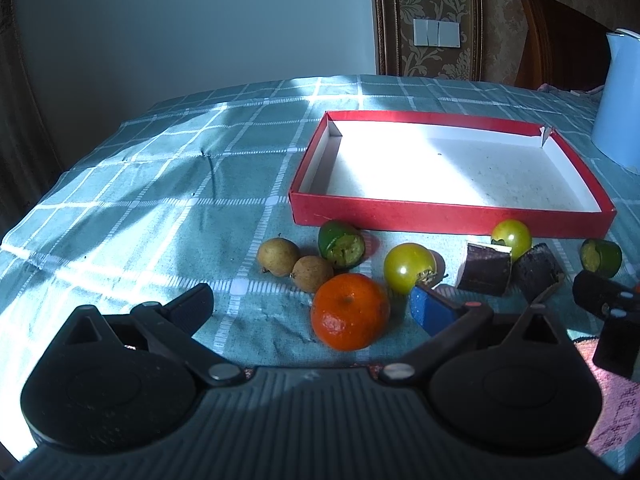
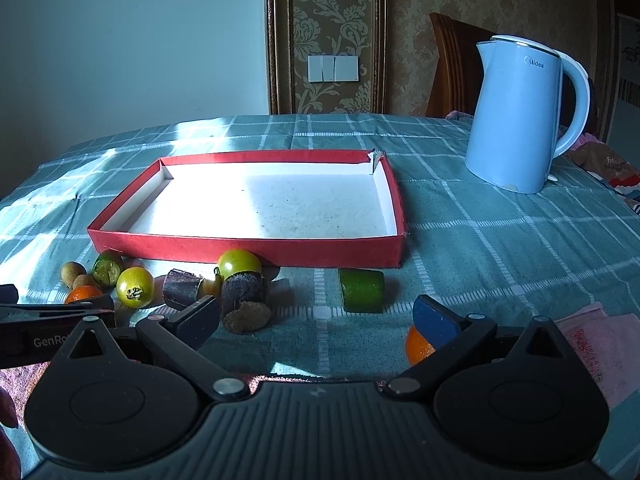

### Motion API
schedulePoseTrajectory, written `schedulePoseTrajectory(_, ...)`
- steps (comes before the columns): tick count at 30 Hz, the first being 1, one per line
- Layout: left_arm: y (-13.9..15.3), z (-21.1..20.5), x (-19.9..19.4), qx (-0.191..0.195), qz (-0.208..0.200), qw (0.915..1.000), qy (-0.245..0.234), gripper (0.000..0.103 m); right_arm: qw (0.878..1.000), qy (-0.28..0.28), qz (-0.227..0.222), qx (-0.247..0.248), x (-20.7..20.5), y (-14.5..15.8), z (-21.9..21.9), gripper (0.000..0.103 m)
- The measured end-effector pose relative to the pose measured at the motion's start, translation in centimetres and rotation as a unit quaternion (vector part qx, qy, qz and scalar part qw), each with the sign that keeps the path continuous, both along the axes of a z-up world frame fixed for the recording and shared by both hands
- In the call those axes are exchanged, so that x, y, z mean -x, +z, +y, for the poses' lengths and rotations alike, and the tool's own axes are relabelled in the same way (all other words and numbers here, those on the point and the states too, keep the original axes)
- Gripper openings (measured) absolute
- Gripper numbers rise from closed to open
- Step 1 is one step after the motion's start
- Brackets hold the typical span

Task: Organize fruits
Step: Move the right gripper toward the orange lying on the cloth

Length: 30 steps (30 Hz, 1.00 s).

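Teal checked tablecloth (image 2: 500, 248) spread over the whole table, sunlit at the left. Pale blue kettle (image 2: 516, 116) standing upright at the far right, well apart from the fruit, probably no part of the job. Red cardboard tray (image 2: 248, 248) with a white floor lying flat mid-table, nothing in it yet, so likely the place meant for the fruit, with sorting not yet begun. Left gripper (image 1: 312, 312) low over the cloth, fingers spread wide with the orange mandarin (image 1: 350, 312) between them, not touching either pad as far as can be told; looks lined up for a first pick. Right gripper (image 2: 316, 322) likewise spread wide and gripping nothing, hovering in front of the green cut piece (image 2: 362, 290), with a second orange fruit (image 2: 416, 346) half hidden behind its blue pad. Fruit strung loosely along the tray's near wall, all outside it: two yellow-green round fruits (image 1: 408, 268) (image 1: 512, 236), two dark cut chunks (image 1: 486, 266) (image 1: 536, 268), another green cut piece (image 1: 342, 244) showing its pale flesh, and two small brown fruits (image 1: 278, 256) (image 1: 312, 274) touching each other. Brownish lump (image 2: 248, 317) beside the dark chunks, too unclear to name
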<state>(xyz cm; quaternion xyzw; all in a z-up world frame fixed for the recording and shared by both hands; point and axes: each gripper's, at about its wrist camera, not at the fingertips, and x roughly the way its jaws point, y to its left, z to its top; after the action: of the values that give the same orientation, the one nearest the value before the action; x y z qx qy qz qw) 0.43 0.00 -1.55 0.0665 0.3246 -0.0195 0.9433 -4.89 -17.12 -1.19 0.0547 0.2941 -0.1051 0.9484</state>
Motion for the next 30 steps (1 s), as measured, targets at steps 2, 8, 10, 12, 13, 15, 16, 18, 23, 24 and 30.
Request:
schedulePoseTrajectory(2, 0.0, 0.0, 0.0, 0.0, 0.0, 1.0, 0.0, 0.103, 1.0, 0.0, 0.0, 0.001, 0.0, 0.0, 0.0, 0.103)
schedulePoseTrajectory(8, -0.2, 0.2, 0.2, -0.001, 0.0, 1.0, -0.001, 0.103, 1.0, 0.0, 0.007, 0.001, 0.1, -0.3, -0.3, 0.103)
schedulePoseTrajectory(10, -0.4, 0.3, 0.2, -0.001, 0.002, 1.0, -0.003, 0.103, 1.0, -0.001, 0.008, -0.003, 0.2, -0.4, -0.6, 0.103)
schedulePoseTrajectory(12, -0.6, 0.3, 0.3, -0.003, 0.002, 1.0, -0.006, 0.103, 1.0, -0.003, 0.005, -0.002, 0.4, -0.5, -0.9, 0.103)
schedulePoseTrajectory(13, -0.7, 0.4, 0.3, -0.005, 0.002, 1.0, -0.008, 0.103, 1.0, -0.004, 0.004, 0.0, 0.6, -0.6, -1.0, 0.103)
schedulePoseTrajectory(15, -0.9, 0.6, 0.3, -0.003, 0.004, 0.9999, -0.01, 0.103, 1.0, -0.005, 0.003, 0.002, 0.9, -0.7, -1.3, 0.103)
schedulePoseTrajectory(16, -0.9, 0.7, 0.4, -0.001, 0.004, 0.9999, -0.011, 0.103, 1.0, -0.004, 0.003, 0.002, 1.0, -0.7, -1.4, 0.103)
schedulePoseTrajectory(18, -1.1, 1.0, 0.4, 0.001, 0.006, 0.9999, -0.012, 0.103, 1.0, -0.004, 0.0, 0.003, 1.4, -0.6, -1.7, 0.103)
schedulePoseTrajectory(23, -1.2, 1.3, 0.4, 0.004, 0.009, 0.9998, -0.014, 0.103, 1.0, -0.015, -0.007, 0.008, 2.2, -0.5, -2.8, 0.103)
schedulePoseTrajectory(24, -1.2, 1.3, 0.4, 0.004, 0.009, 0.9998, -0.016, 0.103, 1.0, -0.018, -0.008, 0.007, 2.3, -0.5, -3.1, 0.103)
schedulePoseTrajectory(30, -1.2, 1.3, 0.4, 0.006, 0.008, 0.9997, -0.022, 0.103, 0.999, -0.026, -0.012, 0.016, 2.6, -0.6, -4.6, 0.103)
